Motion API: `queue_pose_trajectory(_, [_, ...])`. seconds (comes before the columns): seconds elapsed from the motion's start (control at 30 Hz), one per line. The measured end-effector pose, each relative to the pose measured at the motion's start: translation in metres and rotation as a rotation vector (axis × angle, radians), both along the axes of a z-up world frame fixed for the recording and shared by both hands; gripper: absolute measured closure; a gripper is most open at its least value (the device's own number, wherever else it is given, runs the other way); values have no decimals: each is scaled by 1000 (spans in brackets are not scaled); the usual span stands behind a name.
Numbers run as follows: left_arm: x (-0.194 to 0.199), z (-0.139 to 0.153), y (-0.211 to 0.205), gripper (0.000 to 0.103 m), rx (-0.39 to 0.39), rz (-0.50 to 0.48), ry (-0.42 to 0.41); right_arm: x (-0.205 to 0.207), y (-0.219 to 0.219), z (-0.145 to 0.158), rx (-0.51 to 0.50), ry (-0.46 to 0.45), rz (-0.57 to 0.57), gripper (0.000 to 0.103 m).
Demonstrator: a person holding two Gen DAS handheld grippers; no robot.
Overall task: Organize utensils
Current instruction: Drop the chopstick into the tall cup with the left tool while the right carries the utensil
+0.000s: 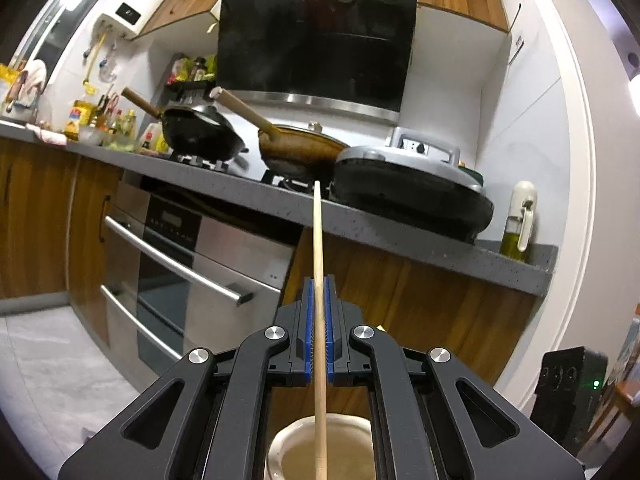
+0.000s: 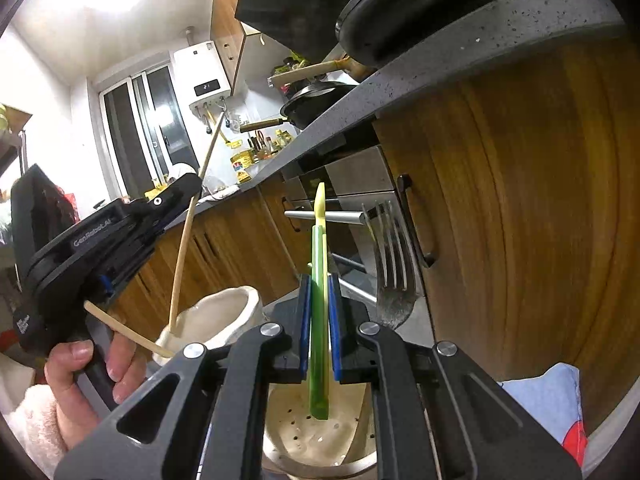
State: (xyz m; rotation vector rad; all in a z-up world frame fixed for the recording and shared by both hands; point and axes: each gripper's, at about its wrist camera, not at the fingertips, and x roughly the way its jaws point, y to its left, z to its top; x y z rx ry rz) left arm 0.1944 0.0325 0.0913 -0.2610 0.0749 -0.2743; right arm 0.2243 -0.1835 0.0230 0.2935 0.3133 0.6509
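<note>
Right gripper clamping pale-green flat plastic utensil above perforated cream holder, steel fork standing alongside. Left gripper pinching thin wooden chopstick over cream ceramic cup. Advising: aligning vertically, lowering slowly before releasing.

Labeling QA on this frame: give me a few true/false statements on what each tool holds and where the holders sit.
1. The left tool grips a wooden chopstick. True.
2. The right tool is empty. False: it is shut on a green utensil.
3. A fork stands right of the right tool. True.
4. The cream holder sits on the countertop. False: it is below counter level.
</note>
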Motion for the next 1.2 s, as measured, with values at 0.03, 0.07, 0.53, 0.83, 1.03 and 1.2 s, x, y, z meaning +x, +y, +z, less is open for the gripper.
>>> queue_pose_trajectory(0.03, [0,-2,0,98,6,1,4,-1,1,-1,-8,-13,-3,95])
queue_pose_trajectory(0.07, [0,-4,1,98,8,0,10,-1,2,-1,-19,-16,-7,95])
queue_pose_trajectory(0.53, [-32,-24,10,98,87,-101,106,-21,-7,-4,-52,-27,-33,95])
queue_pose_trajectory(0.83, [-50,-37,10,98,160,-85,181,-33,-7,-3,-92,-49,-42,95])
queue_pose_trajectory(1.03, [-63,-40,4,98,218,-73,194,-42,-6,-6,-150,-40,-71,95])
queue_pose_trajectory(1.2, [-76,-45,2,87,236,-60,181,-52,-10,-6,-154,-33,-92,95])
